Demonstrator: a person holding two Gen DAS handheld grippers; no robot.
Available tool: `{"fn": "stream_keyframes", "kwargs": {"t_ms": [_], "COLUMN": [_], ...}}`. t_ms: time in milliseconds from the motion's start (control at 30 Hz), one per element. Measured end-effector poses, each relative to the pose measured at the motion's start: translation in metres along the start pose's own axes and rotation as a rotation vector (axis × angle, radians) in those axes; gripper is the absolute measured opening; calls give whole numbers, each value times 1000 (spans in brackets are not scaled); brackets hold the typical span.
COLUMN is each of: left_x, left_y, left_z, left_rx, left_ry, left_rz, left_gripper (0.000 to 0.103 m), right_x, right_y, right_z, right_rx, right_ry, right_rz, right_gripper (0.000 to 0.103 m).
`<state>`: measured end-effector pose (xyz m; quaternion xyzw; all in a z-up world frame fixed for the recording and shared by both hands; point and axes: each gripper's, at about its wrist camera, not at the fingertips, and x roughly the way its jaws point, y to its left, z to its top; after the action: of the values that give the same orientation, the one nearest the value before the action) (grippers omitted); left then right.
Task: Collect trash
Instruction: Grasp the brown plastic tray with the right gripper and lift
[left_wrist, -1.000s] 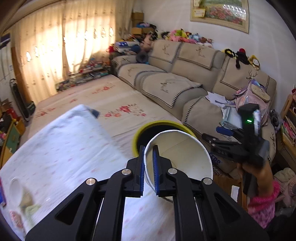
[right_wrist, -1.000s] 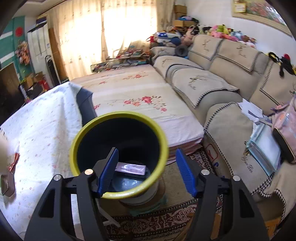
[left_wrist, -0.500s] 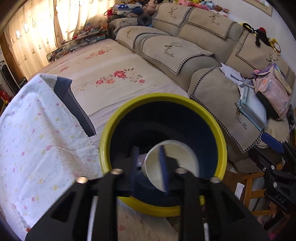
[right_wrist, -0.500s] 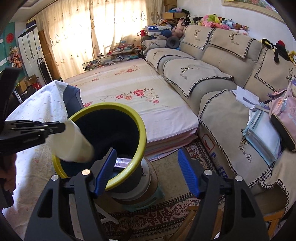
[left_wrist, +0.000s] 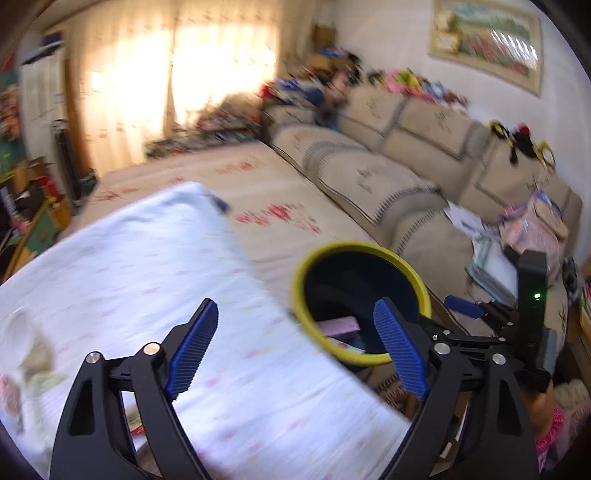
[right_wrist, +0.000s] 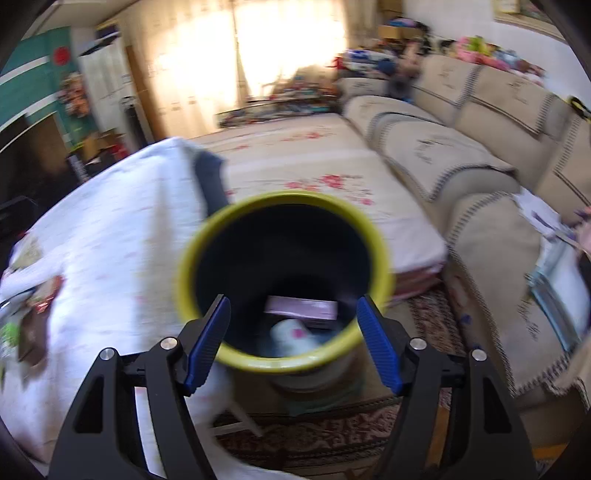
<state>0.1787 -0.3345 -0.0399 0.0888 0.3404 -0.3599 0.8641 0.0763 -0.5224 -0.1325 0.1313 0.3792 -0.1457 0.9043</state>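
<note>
Left gripper (left_wrist: 295, 343): jaws opening, already wide, nothing between the pads; it sits over the table's right edge, by the trash bin (left_wrist: 360, 254). Right gripper (right_wrist: 293, 339): released, empty, spread across the near rim of the yellow-rimmed bin (right_wrist: 282, 365), no contact visible. Paper cup (right_wrist: 293, 332) lies at the bin's bottom beside a pink packet (right_wrist: 303, 308). Wrappers (right_wrist: 37, 306) sit at the table's (left_wrist: 155, 280) left edge.

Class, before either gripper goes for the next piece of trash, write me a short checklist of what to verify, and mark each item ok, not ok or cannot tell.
1. Left gripper empty, jaws opening: ok.
2. Right gripper empty, open: ok.
3. White cup inside the yellow-rimmed bin: ok.
4. Bin upright: ok.
5. Trash left on the white tablecloth, wrappers at its edge: ok.
6. Next item clearly identified: cannot tell, blurred.
</note>
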Motion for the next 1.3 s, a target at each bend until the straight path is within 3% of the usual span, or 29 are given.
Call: {"fn": "stream_keyframes", "kwargs": {"t_ms": [200, 400, 600, 833, 1033, 1100, 1300], "left_x": [-87, -142, -160, -160, -156, -155, -150], "left_y": [81, 146, 172, 170, 173, 173, 172], "left_z": [-36, -84, -115, -130, -138, -140, -141], "left_rx": [-149, -287, -345, -356, -378, -379, -380], "left_ry": [-80, -89, -100, -114, -106, -108, -104], "left_rz": [165, 290, 328, 328, 323, 325, 323], "left_gripper": [90, 91, 91, 91, 91, 91, 91], "right_x": [-2, -4, 6, 22, 33, 35, 27], "right_y": [75, 155, 210, 234, 240, 239, 229], "right_z": [-1, -17, -22, -25, -28, -27, -24], "right_rx": [-154, -301, -359, -392, -385, -377, -351], "right_ry": [20, 71, 101, 154, 183, 183, 169], "right_rz": [179, 370, 377, 352, 360, 364, 387], "right_gripper": [69, 69, 69, 48, 24, 9, 5]}}
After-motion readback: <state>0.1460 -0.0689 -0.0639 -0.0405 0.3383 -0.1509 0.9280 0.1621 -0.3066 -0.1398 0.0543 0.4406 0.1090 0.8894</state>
